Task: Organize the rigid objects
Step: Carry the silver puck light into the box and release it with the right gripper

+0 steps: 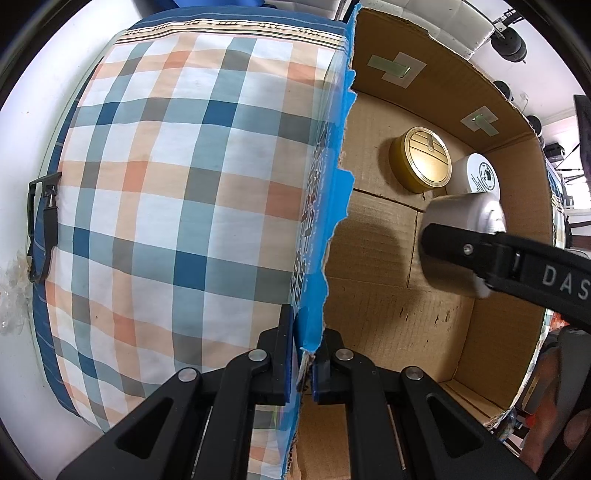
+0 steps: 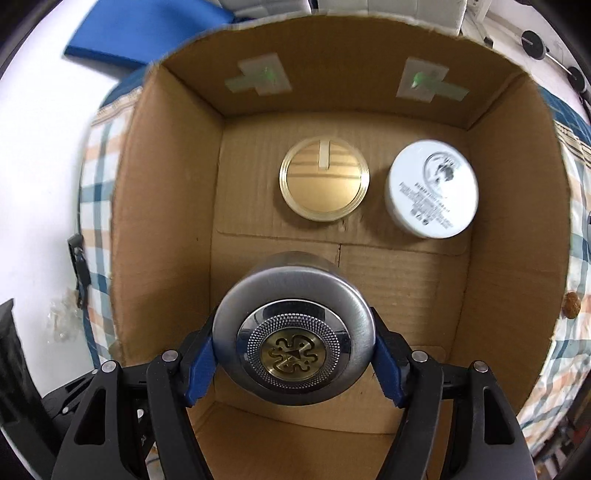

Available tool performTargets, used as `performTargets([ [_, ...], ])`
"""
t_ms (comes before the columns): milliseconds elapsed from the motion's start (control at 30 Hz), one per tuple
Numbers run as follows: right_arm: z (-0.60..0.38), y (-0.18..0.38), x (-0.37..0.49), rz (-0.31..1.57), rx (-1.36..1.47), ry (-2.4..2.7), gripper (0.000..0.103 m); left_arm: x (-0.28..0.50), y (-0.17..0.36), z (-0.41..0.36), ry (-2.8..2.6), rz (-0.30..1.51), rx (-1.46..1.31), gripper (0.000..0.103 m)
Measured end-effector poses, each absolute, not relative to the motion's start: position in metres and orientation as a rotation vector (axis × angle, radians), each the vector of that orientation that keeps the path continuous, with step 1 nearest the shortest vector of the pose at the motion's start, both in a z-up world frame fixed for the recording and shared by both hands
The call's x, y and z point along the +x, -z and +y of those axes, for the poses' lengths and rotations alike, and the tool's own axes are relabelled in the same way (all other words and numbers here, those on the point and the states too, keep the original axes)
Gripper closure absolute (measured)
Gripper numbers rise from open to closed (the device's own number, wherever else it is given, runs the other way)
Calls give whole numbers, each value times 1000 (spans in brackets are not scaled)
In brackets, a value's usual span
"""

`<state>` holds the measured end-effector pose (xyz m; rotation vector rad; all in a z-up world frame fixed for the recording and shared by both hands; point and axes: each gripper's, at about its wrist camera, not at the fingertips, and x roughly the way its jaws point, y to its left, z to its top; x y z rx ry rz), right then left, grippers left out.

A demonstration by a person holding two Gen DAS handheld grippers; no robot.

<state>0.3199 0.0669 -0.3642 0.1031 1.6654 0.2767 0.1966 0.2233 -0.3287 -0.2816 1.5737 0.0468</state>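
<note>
Left wrist view
- Surface: a checked cloth [image 1: 177, 192] in blue, orange and white covers a cushion; a white surface shows around it.
- Box: a cardboard box [image 1: 436, 317] stands on the cloth, its near wall edged with torn blue tape.
- Left gripper [image 1: 303, 354]: jaws closed on that torn wall.
- Inside: a gold tin [image 1: 423, 160] and a white jar [image 1: 480, 173] on the floor, touching.
- Writing: "DAS" on the right gripper's arm.

Right wrist view
- Right gripper [image 2: 295, 354]: blue pads pressed on both sides of a silver jar [image 2: 291, 332], held inside the box above its floor.
- Jar lid: brass emblem in a dotted ring.
- White jar label: a dark round logo and print too blurred to read.
- Back wall: two taped patches.
- Room: a blue pad [image 2: 147, 33] beyond the box.
</note>
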Motion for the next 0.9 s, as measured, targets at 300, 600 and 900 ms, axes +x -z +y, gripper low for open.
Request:
performTargets([
  [300,71,347,315,1633,-7,-217,0,197,330,223,-54,1574,-278,98],
  [600,52,325,304,1599,40,-212,0,197,329,221,-56,1575,-266,98],
  [900,30,290,284,1536,56,-190,0,199,328,218,-57,1574,-256,98],
])
